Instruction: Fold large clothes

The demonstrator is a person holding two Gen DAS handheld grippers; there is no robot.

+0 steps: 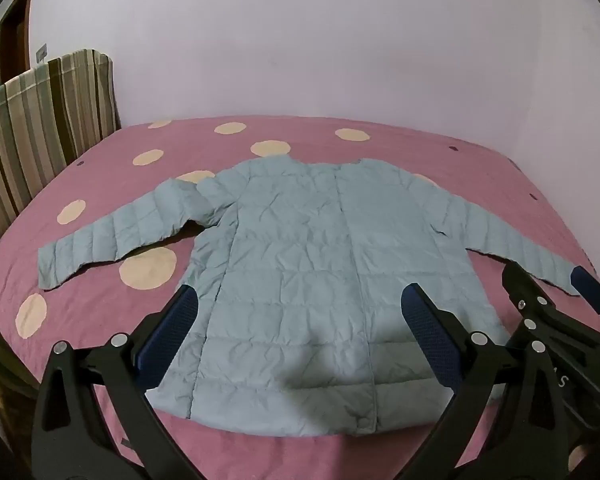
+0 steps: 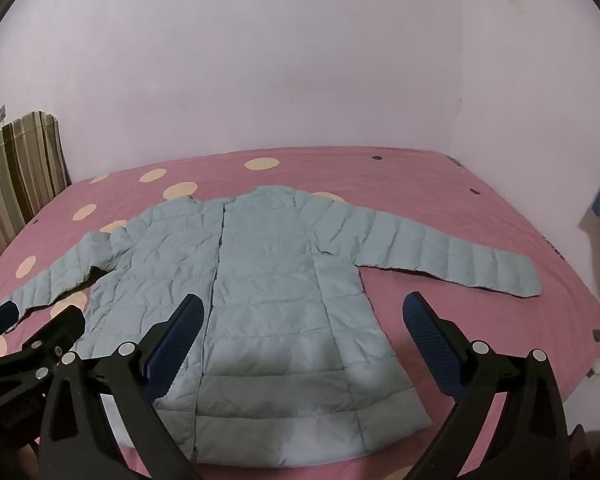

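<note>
jacket [image 1: 300, 264]: flat on bed [image 1: 100, 152], sleeves spread
left gripper [image 1: 300, 312]: fingers apart, holding nothing
right gripper [image 2: 304, 316]: same

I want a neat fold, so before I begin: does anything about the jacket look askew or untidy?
Mostly fine: the jacket lies flat on the bed sheet, front up. Only its picture-left sleeve is bunched and kinked at the shoulder, while the other sleeve runs out straight.
</note>
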